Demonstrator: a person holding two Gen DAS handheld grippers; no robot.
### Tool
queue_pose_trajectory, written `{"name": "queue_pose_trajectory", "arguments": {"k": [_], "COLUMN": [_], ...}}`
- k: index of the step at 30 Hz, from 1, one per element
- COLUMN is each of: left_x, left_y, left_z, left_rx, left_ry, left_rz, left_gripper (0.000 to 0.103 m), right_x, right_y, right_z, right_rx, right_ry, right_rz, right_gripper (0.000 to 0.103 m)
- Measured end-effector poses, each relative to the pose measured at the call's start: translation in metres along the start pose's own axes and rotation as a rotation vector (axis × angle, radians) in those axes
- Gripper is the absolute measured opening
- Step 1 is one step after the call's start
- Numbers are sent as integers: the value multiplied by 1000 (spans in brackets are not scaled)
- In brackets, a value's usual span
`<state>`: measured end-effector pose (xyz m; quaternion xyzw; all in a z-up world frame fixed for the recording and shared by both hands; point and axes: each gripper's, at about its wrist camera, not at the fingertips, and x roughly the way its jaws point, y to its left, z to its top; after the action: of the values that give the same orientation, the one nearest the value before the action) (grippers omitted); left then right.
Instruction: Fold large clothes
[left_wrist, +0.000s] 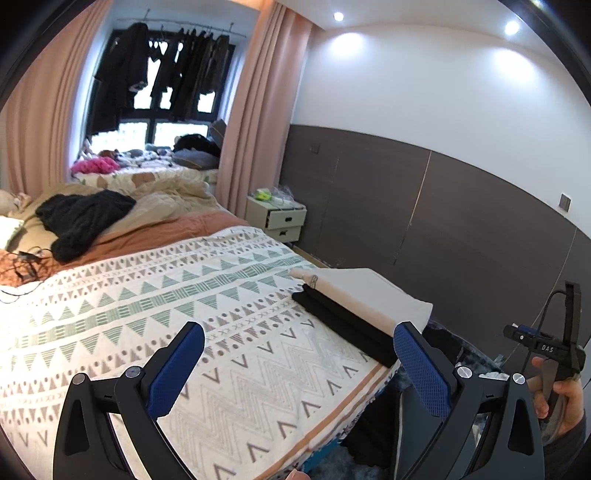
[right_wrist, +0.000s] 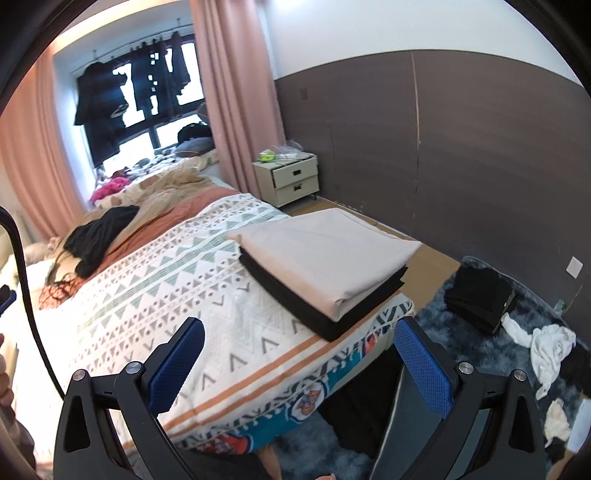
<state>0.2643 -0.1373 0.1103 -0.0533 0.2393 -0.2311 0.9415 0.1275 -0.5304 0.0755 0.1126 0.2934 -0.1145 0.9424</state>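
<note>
Two folded garments, a beige one (right_wrist: 325, 254) stacked on a black one (right_wrist: 317, 310), sit at the bed's (right_wrist: 155, 295) near corner, so some folding looks finished, while both the left gripper (left_wrist: 299, 354) and the right gripper (right_wrist: 299, 354) hang spread and empty, with loose white clothes (right_wrist: 550, 347) left on the floor rug (right_wrist: 436, 314)

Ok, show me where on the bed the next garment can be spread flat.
The patterned blanket is bare from the folded stack at the foot corner up to the black sweater near the rumpled bedding. Both ends are crowded; the middle is free.
</note>
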Motion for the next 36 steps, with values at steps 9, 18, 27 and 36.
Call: {"name": "queue_pose_trajectory", "arguments": {"k": [9,18,27,36], "left_x": [-72,-132,-174,-193], "left_y": [-2,-31,-36,-36], "left_z": [-54,-117,-172,-211], "left_rx": [-1,119,76,29], "left_ry": [-87,-141,-197,-201], "left_rz": [81,237,297,357], "left_gripper": [102,103,102,102], "right_x": [-54,-91,-121,-118], "right_y": [25,38,51,58], "right_z": [-48,-105,-163,-209], "right_rx": [-37,-54,-129,-164], "right_ry": [-54,-72,-106,-104], "right_rz": [52,123,169,219], "right_gripper": [103,103,103,103]}}
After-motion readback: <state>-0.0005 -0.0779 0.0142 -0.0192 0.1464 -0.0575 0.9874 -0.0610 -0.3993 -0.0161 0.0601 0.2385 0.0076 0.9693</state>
